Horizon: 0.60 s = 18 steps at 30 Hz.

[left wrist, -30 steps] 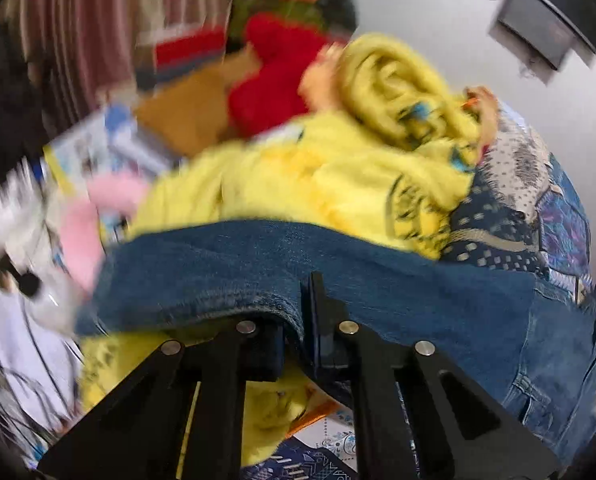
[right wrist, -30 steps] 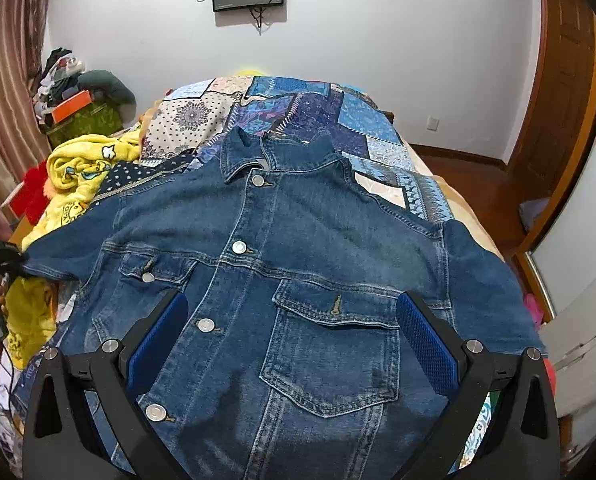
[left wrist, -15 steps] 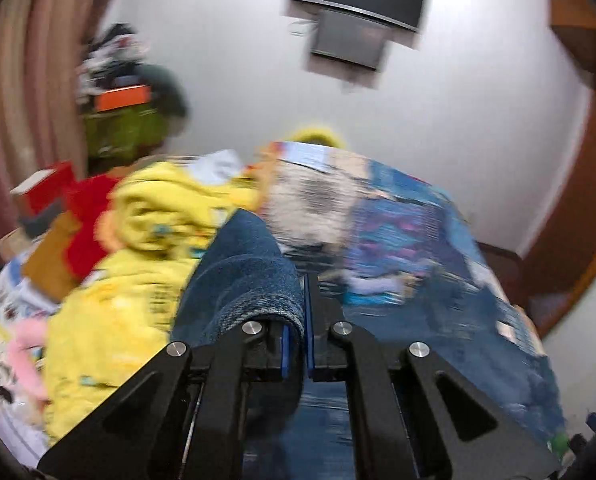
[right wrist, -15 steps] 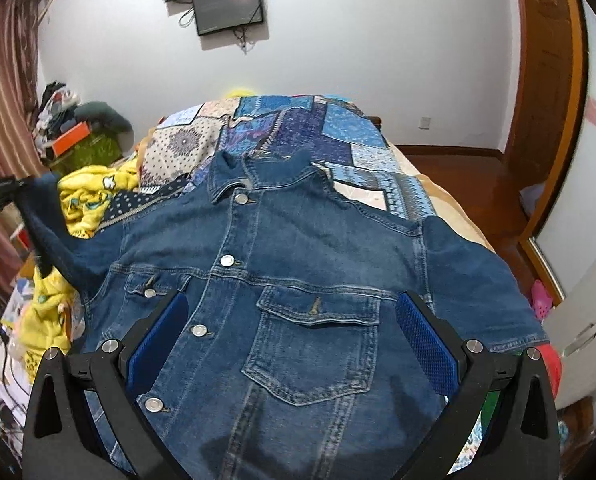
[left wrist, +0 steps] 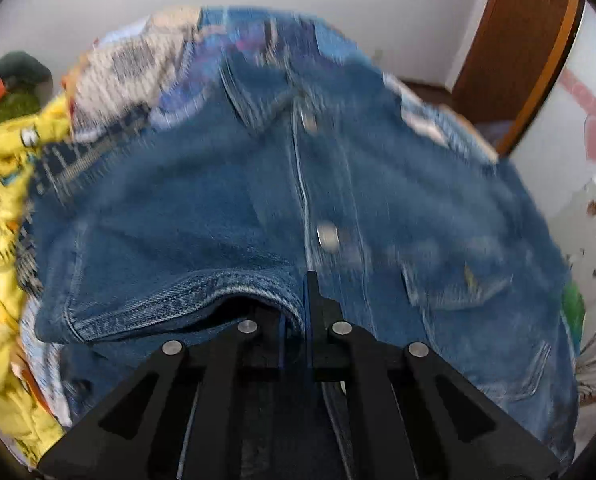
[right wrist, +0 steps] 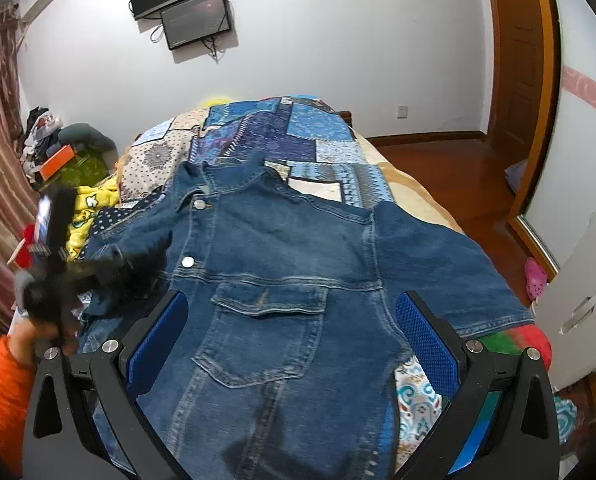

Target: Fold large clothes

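A blue denim jacket (right wrist: 281, 248) lies front up on the bed, collar toward the far wall. My left gripper (left wrist: 295, 320) is shut on the cuff of its left sleeve (left wrist: 185, 296) and holds the sleeve over the jacket's front (left wrist: 338, 184). In the right wrist view the left gripper (right wrist: 57, 272) shows blurred at the left with the sleeve folded inward. My right gripper (right wrist: 289, 336) is open and empty, above the chest pocket (right wrist: 265, 320). The right sleeve (right wrist: 450, 264) lies spread out.
A patchwork quilt (right wrist: 298, 136) covers the bed. Yellow clothes (right wrist: 89, 204) lie piled at the bed's left side, also seen in the left wrist view (left wrist: 1, 200). A white cabinet (right wrist: 582, 288) stands at the right. A wooden door (right wrist: 518, 60) is at the back right.
My left gripper has carried the sleeve cuff from the bed's left side up and over onto the jacket's front. My right gripper has stayed open, rising slightly over the jacket.
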{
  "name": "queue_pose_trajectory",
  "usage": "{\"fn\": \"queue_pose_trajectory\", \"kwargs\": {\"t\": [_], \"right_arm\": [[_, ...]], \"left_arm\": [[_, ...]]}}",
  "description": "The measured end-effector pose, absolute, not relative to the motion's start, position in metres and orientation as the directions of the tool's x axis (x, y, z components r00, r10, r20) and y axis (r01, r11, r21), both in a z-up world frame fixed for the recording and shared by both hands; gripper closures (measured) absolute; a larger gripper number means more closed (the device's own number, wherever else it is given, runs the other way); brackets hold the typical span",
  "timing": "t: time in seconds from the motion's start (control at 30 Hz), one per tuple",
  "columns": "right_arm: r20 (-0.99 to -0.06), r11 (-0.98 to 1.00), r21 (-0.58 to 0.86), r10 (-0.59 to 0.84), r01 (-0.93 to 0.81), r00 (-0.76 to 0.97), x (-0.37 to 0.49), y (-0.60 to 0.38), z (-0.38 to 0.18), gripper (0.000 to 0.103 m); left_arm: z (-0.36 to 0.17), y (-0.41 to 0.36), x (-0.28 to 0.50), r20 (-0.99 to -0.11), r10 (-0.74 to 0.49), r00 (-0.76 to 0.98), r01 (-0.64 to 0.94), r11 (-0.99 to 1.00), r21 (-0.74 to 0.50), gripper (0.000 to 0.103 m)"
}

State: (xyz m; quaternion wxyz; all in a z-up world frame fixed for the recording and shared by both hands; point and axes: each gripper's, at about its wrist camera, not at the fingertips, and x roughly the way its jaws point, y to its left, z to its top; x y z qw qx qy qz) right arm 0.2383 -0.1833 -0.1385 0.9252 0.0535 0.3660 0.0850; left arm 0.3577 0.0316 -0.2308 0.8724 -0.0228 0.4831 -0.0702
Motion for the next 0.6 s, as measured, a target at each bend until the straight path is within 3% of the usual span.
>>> {"fn": "queue_pose_trajectory", "kwargs": {"t": [0.1,0.2,0.27,0.37,0.6], "right_arm": [[-0.675,0.98,0.169,0.194,-0.106,0.712,0.24,-0.19,-0.142,0.0],[-0.678,0.979,0.18,0.196,-0.098,0.709,0.241,-0.193,-0.143,0.0],[-0.676,0.979,0.179,0.195,-0.099,0.711,0.24,-0.193,-0.141,0.0],[-0.674,0.98,0.171,0.194,-0.105,0.713,0.24,-0.192,-0.141,0.0],[-0.678,0.979,0.166,0.198,-0.115,0.708,0.241,-0.187,-0.144,0.0]], "left_arm": [[-0.245,0.031,0.353,-0.866,-0.156,0.475,0.086,0.988,-0.131,0.09],[-0.243,0.037,0.34,-0.865,-0.193,0.464,0.064,0.981,-0.184,0.069],[-0.235,0.047,0.328,-0.847,-0.218,0.484,0.051,0.974,-0.221,0.049],[-0.223,0.07,0.316,-0.813,-0.27,0.515,0.024,0.953,-0.301,0.043],[-0.214,0.145,0.313,-0.775,-0.296,0.558,-0.159,0.879,-0.45,0.04]]}}
